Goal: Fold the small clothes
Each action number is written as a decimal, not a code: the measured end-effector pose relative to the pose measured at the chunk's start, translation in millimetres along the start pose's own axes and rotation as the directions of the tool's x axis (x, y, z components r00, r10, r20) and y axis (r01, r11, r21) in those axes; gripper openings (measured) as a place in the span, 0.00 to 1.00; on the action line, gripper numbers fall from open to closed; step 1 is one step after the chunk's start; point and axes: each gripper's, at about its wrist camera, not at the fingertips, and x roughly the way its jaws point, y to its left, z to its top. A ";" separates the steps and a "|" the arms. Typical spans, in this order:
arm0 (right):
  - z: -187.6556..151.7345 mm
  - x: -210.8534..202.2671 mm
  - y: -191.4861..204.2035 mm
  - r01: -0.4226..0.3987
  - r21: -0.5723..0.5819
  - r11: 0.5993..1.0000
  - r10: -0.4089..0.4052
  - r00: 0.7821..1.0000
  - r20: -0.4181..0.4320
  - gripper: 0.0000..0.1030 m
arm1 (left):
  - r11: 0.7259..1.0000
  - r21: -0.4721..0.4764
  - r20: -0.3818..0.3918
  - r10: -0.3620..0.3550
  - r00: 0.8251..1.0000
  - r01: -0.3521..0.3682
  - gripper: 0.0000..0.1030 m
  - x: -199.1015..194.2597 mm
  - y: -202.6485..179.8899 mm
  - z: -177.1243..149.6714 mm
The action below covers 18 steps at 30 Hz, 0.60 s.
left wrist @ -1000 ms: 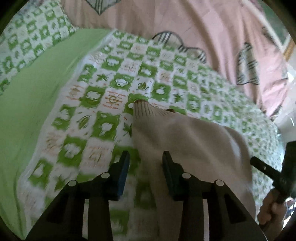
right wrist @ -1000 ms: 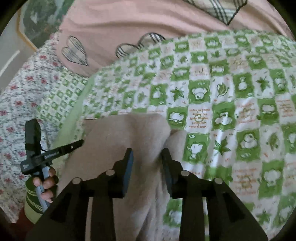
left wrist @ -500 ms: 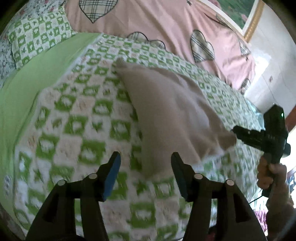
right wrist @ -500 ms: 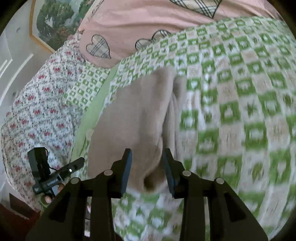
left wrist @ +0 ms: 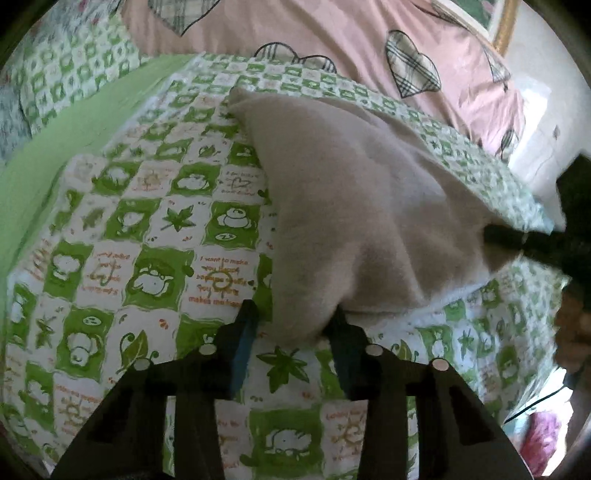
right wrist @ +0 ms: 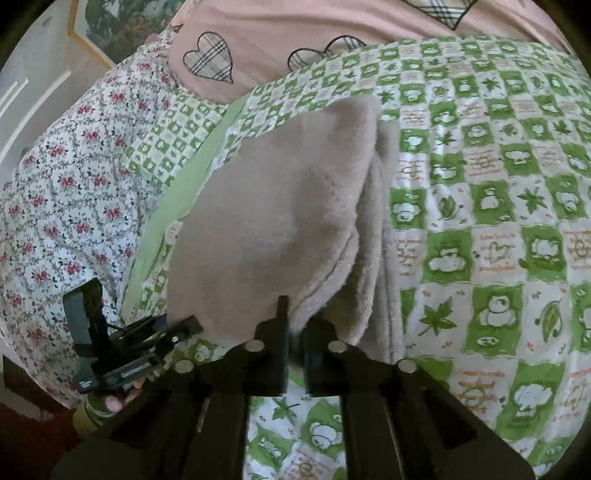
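Note:
A beige fleece garment [left wrist: 351,206] lies on the green-and-white checked bedspread [left wrist: 155,229], with its near edge lifted off the bed. My left gripper [left wrist: 291,325] is open; one near corner of the garment hangs between its spread fingers. In the left wrist view my right gripper [left wrist: 517,240] holds the other near corner at the right. In the right wrist view my right gripper [right wrist: 293,328] is shut on the garment [right wrist: 273,221] at its folded, layered edge. The left gripper [right wrist: 170,332] shows at the lower left of that view, at the garment's other corner.
A pink quilt with checked hearts [left wrist: 332,33] lies across the far side of the bed. A floral sheet [right wrist: 66,184] and a plain green sheet [left wrist: 48,147] lie beside the bedspread. A framed picture [right wrist: 110,29] hangs on the wall.
Both grippers have pulled back toward the near edge of the bed, and the garment's near edge came up off the bed with them. The right gripper's fingers have closed further on the garment.

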 end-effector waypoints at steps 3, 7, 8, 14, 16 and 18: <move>10.1 -25.2 3.6 -0.073 -0.001 0.997 0.073 0.994 0.077 0.06 | 0.998 0.061 0.007 0.030 1.000 -0.030 0.36 -5.4 -10.6 -4.8; 19.5 -38.8 -3.4 -0.119 0.033 0.992 0.115 0.988 0.103 0.06 | 0.999 0.009 0.006 0.038 0.999 -0.038 0.35 -4.0 -2.8 0.5; 20.3 -38.3 -4.9 -0.125 0.045 0.991 0.120 0.988 0.100 0.06 | 0.999 -0.002 0.010 0.049 0.999 -0.049 0.35 -4.6 -1.7 2.7; 23.4 -45.5 -3.9 -0.150 0.043 0.988 0.144 0.982 0.123 0.06 | 0.996 -0.016 0.004 0.082 0.997 -0.082 0.14 -10.1 -5.2 6.0; 18.0 -41.5 -1.1 -0.092 -0.005 0.996 0.092 0.991 0.099 0.06 | 0.994 -0.083 -0.008 0.067 0.998 -0.068 0.11 -10.8 0.9 5.4; 7.9 -30.4 -3.8 0.025 -0.048 0.999 -0.023 0.998 0.056 0.06 | 0.992 -0.110 -0.020 0.066 0.998 -0.067 0.10 -10.0 1.6 3.1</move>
